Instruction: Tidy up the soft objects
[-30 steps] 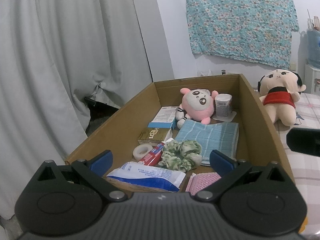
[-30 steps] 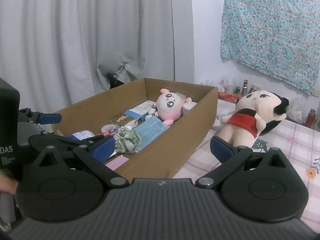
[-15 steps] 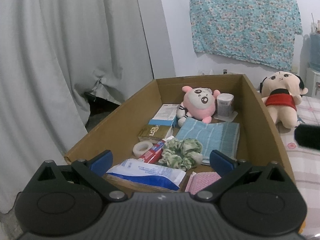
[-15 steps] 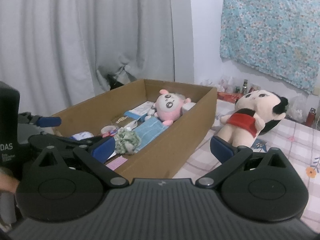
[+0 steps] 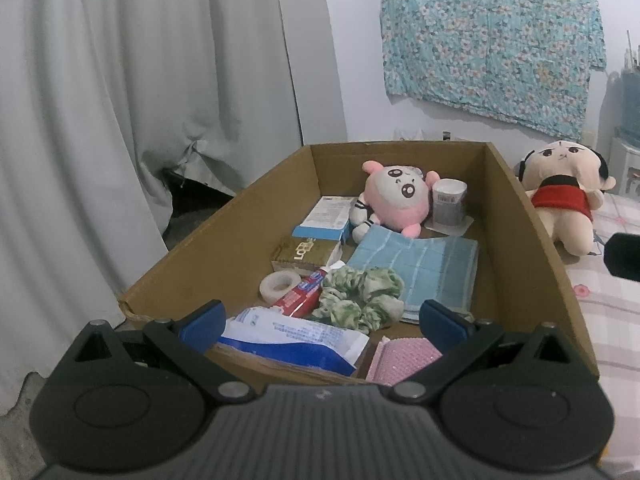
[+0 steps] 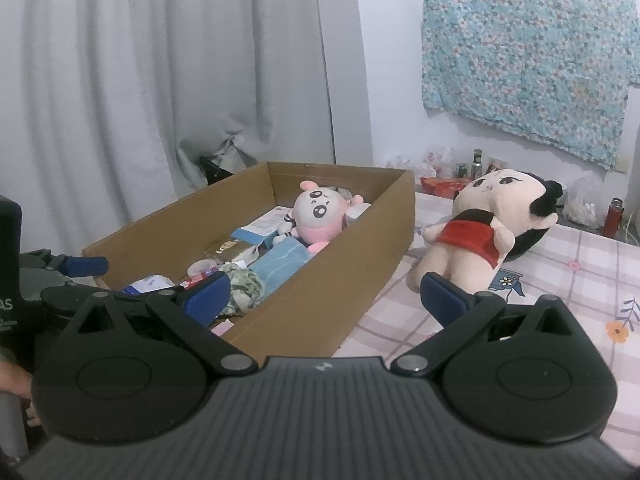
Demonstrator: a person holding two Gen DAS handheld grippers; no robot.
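A cardboard box (image 5: 208,240) (image 6: 352,276) holds a pink plush (image 5: 394,200) (image 6: 320,216), a folded blue towel (image 5: 424,268) (image 6: 280,264), a green scrunchie (image 5: 360,296) (image 6: 244,284) and a pink sponge cloth (image 5: 404,360). A large doll in a red top (image 5: 560,204) (image 6: 488,224) lies on the checked bedsheet right of the box. My left gripper (image 5: 322,320) is open and empty at the box's near end. My right gripper (image 6: 324,300) is open and empty over the box's near right wall.
The box also holds a wet-wipes pack (image 5: 296,340), toothpaste tube (image 5: 300,300), tape roll (image 5: 278,284), two small cartons (image 5: 306,254) and a cup (image 5: 450,202). Grey curtains (image 5: 140,120) hang left. Bottles (image 6: 614,222) stand behind the doll.
Both grippers have drawn back and risen slightly, so the box looks a little farther away. Nothing in the box has moved.
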